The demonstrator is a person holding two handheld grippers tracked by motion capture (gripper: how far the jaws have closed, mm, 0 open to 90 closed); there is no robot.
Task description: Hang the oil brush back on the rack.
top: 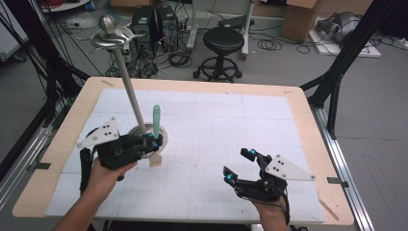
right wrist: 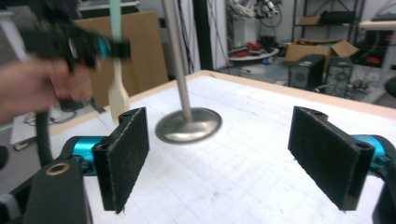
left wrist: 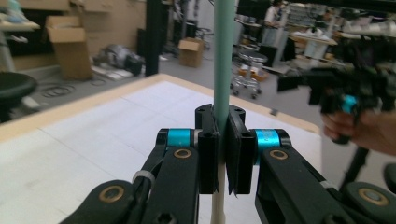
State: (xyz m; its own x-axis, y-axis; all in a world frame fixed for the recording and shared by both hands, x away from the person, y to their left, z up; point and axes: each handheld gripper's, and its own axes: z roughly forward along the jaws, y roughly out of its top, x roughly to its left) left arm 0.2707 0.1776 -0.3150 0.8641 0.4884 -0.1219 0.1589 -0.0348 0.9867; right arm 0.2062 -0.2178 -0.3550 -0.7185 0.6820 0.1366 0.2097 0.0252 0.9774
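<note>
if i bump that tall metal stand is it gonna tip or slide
Probably tips: the stand carries a tall thin pole on a small round base, with hooks up top. The metal base likely slides on the smooth table. The left hand-held gripper works close by.

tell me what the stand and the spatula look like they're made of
Stand: probably metal, brushed to polished; its round base and thin pole are silvery grey with a soft sheen. Spatula: mint green handle, smooth and matte, perhaps silicone or plastic; its pale tan blade looks like wood, though that view is blurred. The left tool is shut on the handle.
</note>
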